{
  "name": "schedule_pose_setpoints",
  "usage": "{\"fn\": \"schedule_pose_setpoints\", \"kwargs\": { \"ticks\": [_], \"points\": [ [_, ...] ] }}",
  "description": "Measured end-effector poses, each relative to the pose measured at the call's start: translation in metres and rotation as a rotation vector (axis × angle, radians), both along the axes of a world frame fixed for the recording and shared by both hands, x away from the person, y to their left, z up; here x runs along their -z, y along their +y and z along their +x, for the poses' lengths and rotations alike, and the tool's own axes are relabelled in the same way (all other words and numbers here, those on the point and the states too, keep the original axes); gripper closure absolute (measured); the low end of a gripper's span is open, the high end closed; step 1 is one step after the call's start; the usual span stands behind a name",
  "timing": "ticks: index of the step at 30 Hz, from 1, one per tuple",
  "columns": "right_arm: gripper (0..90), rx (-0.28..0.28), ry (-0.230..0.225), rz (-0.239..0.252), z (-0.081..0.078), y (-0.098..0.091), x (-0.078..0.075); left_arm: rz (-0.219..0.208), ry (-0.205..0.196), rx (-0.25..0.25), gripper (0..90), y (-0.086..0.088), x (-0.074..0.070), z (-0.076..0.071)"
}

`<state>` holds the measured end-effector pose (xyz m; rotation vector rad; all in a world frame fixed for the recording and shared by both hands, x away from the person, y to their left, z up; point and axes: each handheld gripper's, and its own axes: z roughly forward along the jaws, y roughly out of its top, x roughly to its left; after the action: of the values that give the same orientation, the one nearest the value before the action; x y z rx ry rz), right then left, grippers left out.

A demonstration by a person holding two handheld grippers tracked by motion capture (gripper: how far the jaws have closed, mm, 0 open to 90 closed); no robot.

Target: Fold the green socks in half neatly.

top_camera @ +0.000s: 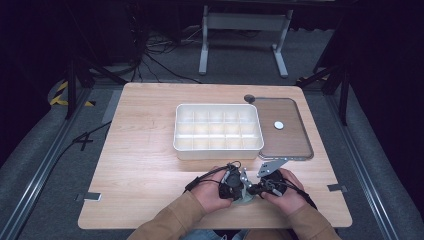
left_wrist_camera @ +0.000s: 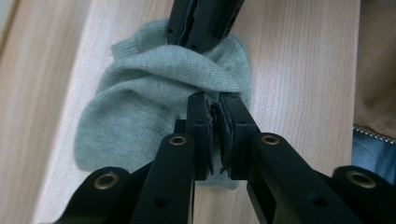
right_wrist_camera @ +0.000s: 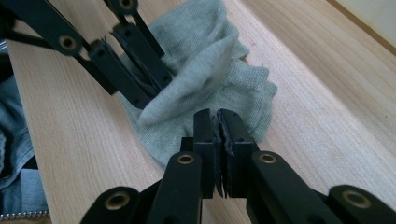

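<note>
Sock [left_wrist_camera: 154, 112] bunched at counter [top_camera: 150, 165] six o'clock. We see left gripper [left_wrist_camera: 219, 109] and right gripper [right_wrist_camera: 218, 122] fingers both pinching its fabric. Folding seems half done; tray [top_camera: 218, 150] at twelve awaits, probably.

Counts — one grey-green sock [left_wrist_camera: 154, 107], lower centre of the high view. Two grippers: left gripper [top_camera: 235, 186] and right gripper [top_camera: 264, 184], lower centre, one hand each. One white compartment tray [top_camera: 218, 147], centre — three rows of five cells. One grey flat tray [top_camera: 295, 142], centre right, carrying one white disc [top_camera: 278, 125].
</note>
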<state>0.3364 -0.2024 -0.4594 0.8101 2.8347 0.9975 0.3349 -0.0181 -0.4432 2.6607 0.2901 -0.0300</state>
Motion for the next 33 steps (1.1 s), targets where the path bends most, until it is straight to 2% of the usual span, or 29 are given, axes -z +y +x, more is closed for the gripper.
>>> {"fn": "schedule_pose_setpoints", "kwargs": {
  "ticks": [4,5,9,10,11,16,19,22,26,27,29,33],
  "points": [
    [86.0,-0.001,0.003,0.001,0.0,0.0,-0.001,-0.007,-0.004,0.009,82.3,0.001,-0.001,-0.001],
    [85.8,0.002,0.005,0.001,0.0,-0.001,-0.002,-0.025,0.001,0.006,81.2,0.003,-0.004,-0.003],
    [85.8,0.003,-0.024,0.014,-0.002,-0.003,-0.013,-0.043,0.007,0.001,79.3,0.011,-0.015,-0.003],
    [85.8,0.002,-0.041,0.026,-0.003,-0.004,-0.021,-0.052,0.0,-0.006,79.4,0.018,-0.024,-0.003],
    [85.8,0.002,-0.041,0.026,-0.003,-0.004,-0.021,-0.052,0.0,-0.006,79.5,0.018,-0.024,-0.003],
    [85.8,-0.008,-0.097,0.066,-0.006,-0.001,-0.04,-0.06,-0.024,-0.049,79.9,0.037,-0.038,0.0],
    [85.8,-0.033,-0.122,0.094,-0.005,0.01,-0.047,-0.062,-0.029,-0.088,80.0,0.048,-0.04,0.003],
    [85.8,-0.064,-0.126,0.102,-0.002,0.024,-0.046,-0.056,-0.041,-0.107,79.9,0.055,-0.04,0.002],
    [85.4,-0.101,-0.103,0.072,0.003,0.04,-0.034,-0.052,-0.034,-0.13,79.7,0.064,-0.039,0.001],
    [85.4,-0.101,-0.103,0.072,0.003,0.04,-0.034,-0.052,-0.034,-0.13,79.7,0.064,-0.039,0.001],
    [84.8,-0.103,-0.093,0.042,0.006,0.042,-0.028,-0.047,-0.031,-0.153,79.7,0.069,-0.037,0.001],
    [83.0,-0.095,-0.055,-0.006,0.009,0.039,-0.014,-0.031,-0.023,-0.161,79.7,0.071,-0.033,0.005]
  ]
}}
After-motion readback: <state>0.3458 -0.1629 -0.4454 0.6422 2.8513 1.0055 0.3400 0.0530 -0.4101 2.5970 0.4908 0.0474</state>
